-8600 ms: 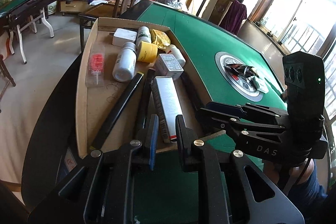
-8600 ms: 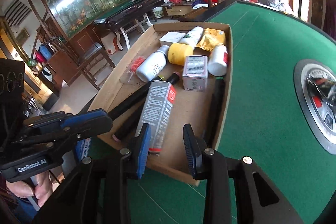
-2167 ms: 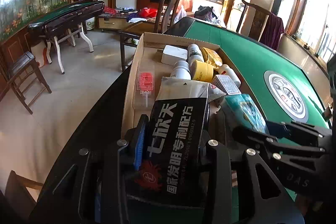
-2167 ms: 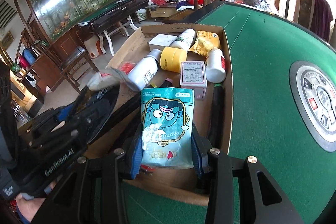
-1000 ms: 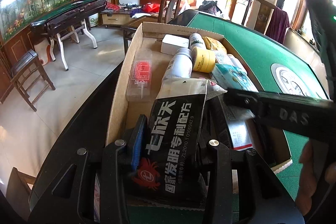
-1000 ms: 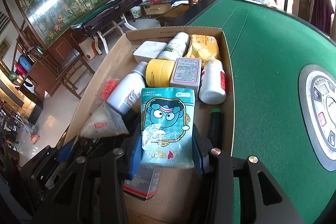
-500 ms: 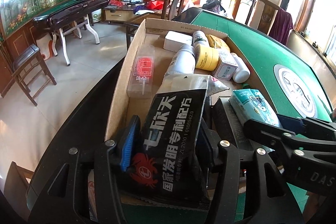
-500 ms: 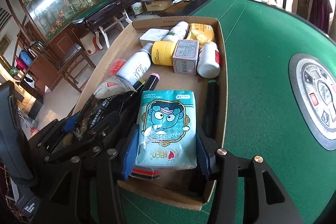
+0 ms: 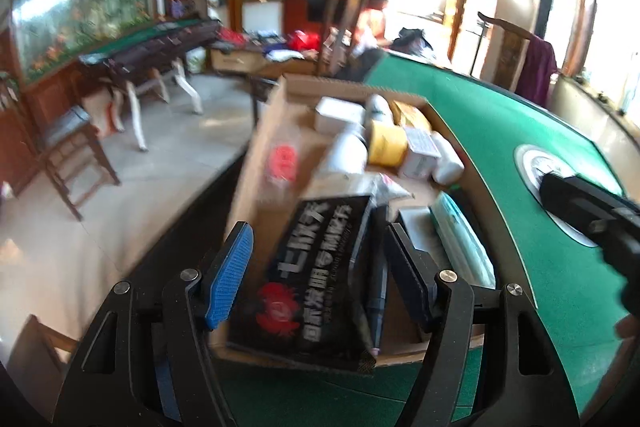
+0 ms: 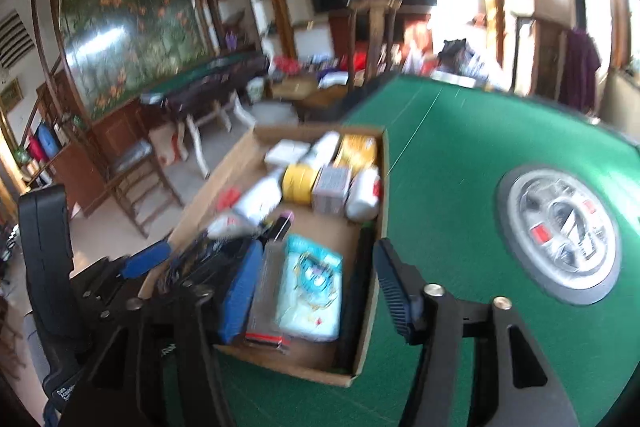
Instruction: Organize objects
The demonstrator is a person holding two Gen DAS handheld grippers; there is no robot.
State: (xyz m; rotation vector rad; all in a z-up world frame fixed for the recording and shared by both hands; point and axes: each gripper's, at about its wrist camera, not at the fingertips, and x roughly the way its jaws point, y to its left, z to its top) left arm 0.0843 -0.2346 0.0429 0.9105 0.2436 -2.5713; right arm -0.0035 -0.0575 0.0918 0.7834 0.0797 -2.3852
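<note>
A cardboard box (image 9: 250, 163) stands on the green table and holds the sorted items. At its near end lies a black packet (image 9: 320, 259) with white Chinese characters. My left gripper (image 9: 318, 281) hangs over it with its jaws opening, and neither pad touches the packet. Beside it a teal cartoon snack bag (image 10: 312, 287) lies flat on a grey carton in the box (image 10: 385, 163). My right gripper (image 10: 316, 291) is above and behind the bag, jaws opening, pads clear of it. The left gripper's body (image 10: 132, 267) shows at the left of the right wrist view.
The far end of the box holds white bottles (image 10: 362, 195), a yellow jar (image 10: 298, 183), a small carton (image 10: 332, 189) and a yellow packet (image 10: 358, 147). A black stick lies along the right wall. A round panel (image 10: 560, 235) sits mid-table. Wooden chairs and another table stand beyond.
Both grippers have opened and let go: the black packet and the teal bag now lie in the box. The right gripper has drawn back and up; the left has lifted slightly.
</note>
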